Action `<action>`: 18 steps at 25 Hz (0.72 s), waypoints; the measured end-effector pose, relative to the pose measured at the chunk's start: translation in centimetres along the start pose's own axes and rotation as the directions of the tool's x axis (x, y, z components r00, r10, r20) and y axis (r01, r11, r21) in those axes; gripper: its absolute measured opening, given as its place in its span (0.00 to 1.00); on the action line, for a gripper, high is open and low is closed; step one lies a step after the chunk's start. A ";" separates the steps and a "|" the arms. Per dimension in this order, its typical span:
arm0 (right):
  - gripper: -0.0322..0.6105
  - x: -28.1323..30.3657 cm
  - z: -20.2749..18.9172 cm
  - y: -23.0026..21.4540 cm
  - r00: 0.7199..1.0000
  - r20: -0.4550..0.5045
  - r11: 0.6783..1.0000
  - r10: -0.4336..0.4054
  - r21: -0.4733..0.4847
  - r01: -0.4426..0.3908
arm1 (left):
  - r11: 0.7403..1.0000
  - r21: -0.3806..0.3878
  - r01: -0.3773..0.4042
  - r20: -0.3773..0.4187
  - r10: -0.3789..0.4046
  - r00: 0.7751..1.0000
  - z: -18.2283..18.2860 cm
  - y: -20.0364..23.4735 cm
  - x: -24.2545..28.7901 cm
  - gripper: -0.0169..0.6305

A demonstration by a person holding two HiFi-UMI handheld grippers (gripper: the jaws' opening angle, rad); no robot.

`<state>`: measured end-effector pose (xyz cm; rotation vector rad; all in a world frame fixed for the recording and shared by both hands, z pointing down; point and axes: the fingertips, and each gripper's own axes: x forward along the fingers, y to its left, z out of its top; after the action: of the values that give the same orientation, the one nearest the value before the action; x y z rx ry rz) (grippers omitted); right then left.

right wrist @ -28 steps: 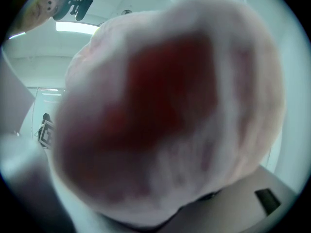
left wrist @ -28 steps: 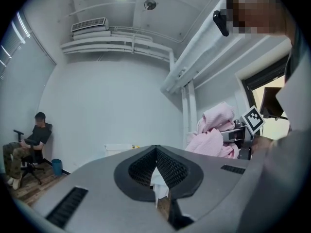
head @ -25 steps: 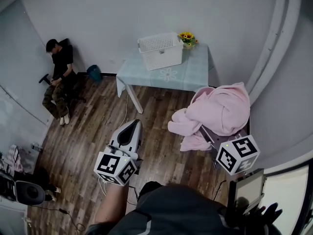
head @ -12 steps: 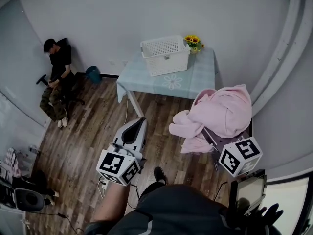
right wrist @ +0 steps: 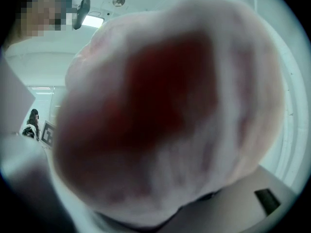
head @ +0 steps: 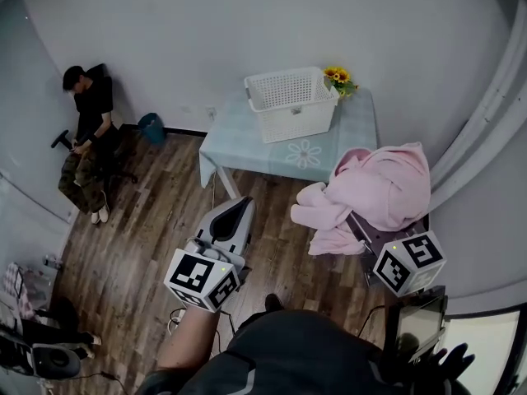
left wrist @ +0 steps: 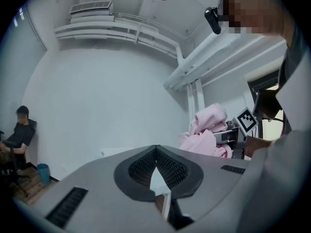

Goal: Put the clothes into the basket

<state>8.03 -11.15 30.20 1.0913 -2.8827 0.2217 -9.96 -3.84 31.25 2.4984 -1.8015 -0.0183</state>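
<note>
Indoors, above a wood-plank floor (head: 156, 220), a person carries a tool in each hand. Nearest, the left tool (head: 245, 205) has its jaws closed together at the tips with nothing gripped. The left gripper view shows only a pale sliver lower down between its ribbed pads (left wrist: 141, 168).

To its right, the right tool (head: 363, 230) is clamped on a bundle of pink clothes (head: 380, 189). The bundle is heaped over the jaws and spills off them toward the left tool. In the right gripper view the fabric sits right against the lens and fills nearly the whole frame. A marker cube (head: 409, 262) sits at the rear of the right tool, and a small screen (head: 418, 323) is just behind it.

Beyond both tools, and well apart from them, stands a counter (head: 239, 136) draped in a pale blue cloth. A white plastic basket (head: 292, 101) rests upright on it. Yellow flowers (head: 339, 79) stand just beside the basket, on the right tool's side.

Farther off, to the left of the left tool, another person (head: 86, 126) sits against the wall. A blue bin (head: 151, 127) stands on the floor near that person.
</note>
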 end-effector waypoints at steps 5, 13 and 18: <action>0.58 4.8 -0.1 0.1 1.000 -0.009 1.000 -0.024 0.006 0.024 | 1.000 -0.012 0.010 0.007 -0.010 1.000 -0.1 4.8 1.7 0.04; 0.58 9.8 0.7 -1.0 0.998 -0.036 0.999 -0.045 -0.019 0.044 | 0.997 -0.065 0.034 -0.004 -0.034 0.999 -1.4 9.3 5.1 0.04; 0.58 13.4 2.1 -3.2 0.999 -0.028 0.999 -0.025 -0.021 0.024 | 0.998 -0.062 -0.003 -0.001 0.003 1.000 -0.7 11.8 7.6 0.04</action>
<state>0.13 -22.65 29.80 1.1101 -2.8383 0.2039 -18.70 -14.77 32.78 2.4527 -1.7765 -0.0727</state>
